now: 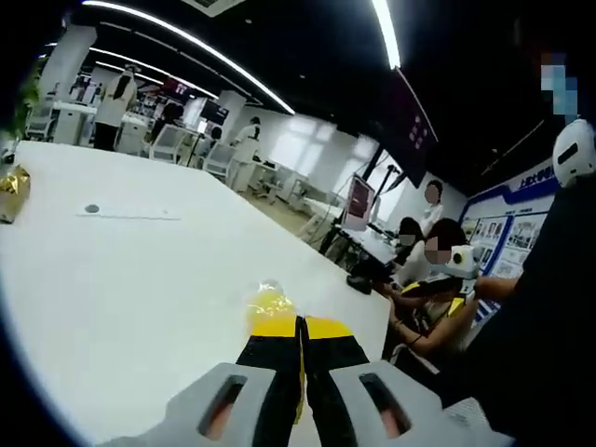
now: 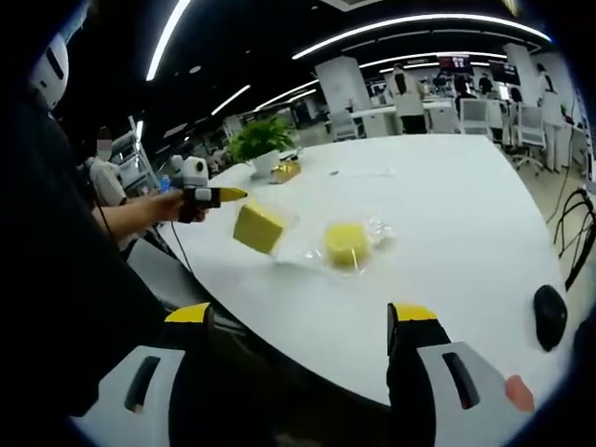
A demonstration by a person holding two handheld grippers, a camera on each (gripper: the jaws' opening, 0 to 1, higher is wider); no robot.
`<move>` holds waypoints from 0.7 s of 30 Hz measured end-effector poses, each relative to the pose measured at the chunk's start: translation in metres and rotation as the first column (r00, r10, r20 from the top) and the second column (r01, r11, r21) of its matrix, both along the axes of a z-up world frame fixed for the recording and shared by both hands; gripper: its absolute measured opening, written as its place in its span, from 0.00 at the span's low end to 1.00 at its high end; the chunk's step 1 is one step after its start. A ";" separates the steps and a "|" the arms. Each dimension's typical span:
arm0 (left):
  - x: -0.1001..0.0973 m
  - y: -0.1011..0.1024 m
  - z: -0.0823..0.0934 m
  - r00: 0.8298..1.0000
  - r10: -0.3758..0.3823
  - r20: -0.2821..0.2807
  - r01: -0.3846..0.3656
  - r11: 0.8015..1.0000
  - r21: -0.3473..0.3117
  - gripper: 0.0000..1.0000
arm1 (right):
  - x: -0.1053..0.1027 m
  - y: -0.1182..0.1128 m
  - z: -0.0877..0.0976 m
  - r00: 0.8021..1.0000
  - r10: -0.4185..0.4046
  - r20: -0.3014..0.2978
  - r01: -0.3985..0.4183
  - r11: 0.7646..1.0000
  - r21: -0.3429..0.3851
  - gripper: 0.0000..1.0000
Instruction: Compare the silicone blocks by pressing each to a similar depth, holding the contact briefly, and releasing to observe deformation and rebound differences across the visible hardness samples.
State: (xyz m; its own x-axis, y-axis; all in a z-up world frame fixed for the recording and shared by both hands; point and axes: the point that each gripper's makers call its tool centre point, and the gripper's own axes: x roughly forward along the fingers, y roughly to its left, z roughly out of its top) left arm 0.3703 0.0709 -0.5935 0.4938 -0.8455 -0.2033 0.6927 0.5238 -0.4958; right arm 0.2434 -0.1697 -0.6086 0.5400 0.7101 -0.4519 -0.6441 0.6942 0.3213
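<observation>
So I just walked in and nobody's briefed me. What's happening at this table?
A person holds a gripper in each hand over a white table. The left gripper is shut, its tips at a yellow block in clear wrap. The right gripper is open, back from the table edge. In its view, two yellow blocks, a square one and a rounder one, sit on the table.

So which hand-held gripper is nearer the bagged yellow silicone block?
Left. The left hand-held gripper sits shut right at the yellow silicone block; the right hand-held gripper hangs open, well short of it.
</observation>
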 end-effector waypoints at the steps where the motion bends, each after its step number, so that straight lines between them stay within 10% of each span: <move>1: 0.001 0.001 -0.002 1.000 0.009 -0.009 -0.009 1.000 -0.004 0.00 | 0.000 0.000 0.000 1.000 -0.001 0.000 0.001 1.000 0.000 0.69; 9: 0.027 0.023 -0.007 0.993 0.119 -0.025 -0.120 0.991 -0.053 0.00 | -0.006 0.000 -0.001 1.000 0.002 -0.013 -0.002 1.000 -0.011 0.67; 21: 0.085 0.070 -0.044 0.936 0.306 -0.176 -0.317 0.948 -0.033 0.00 | -0.002 0.012 0.012 1.000 0.015 0.007 -0.015 1.000 0.013 0.64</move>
